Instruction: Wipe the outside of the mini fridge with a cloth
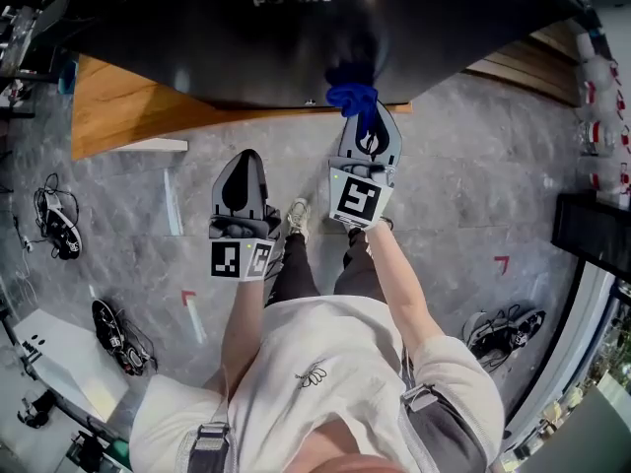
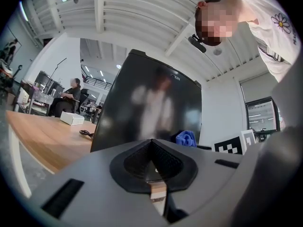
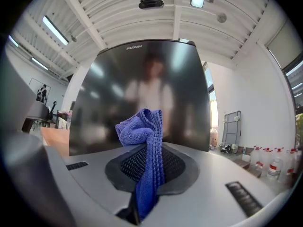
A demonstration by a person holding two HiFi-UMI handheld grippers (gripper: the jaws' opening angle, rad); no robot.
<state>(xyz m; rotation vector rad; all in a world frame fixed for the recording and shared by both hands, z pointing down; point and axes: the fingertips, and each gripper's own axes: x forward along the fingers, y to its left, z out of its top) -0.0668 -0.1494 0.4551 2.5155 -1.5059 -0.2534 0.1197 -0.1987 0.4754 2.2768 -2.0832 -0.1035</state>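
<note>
Clearly the right gripper (image 1: 368, 118) clasps the cloth (image 3: 142, 141), perhaps just touching the mini fridge (image 3: 142, 84); broad, flat strokes would serve best. The left gripper (image 1: 242, 166) is clenched, empty.

Cloth (image 1: 352, 97) before fridge (image 1: 296, 37), fridge on table (image 1: 128, 116)

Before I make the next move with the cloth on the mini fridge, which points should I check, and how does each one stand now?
1. Blue cloth clamped in right tongs: ok.
2. Cloth bunched above the tongs, pointing at the mini fridge front: ok.
3. Cloth touching the fridge: cannot tell.
4. Left tongs shut and empty: ok.
5. Left tongs held apart from the fridge: ok.
</note>
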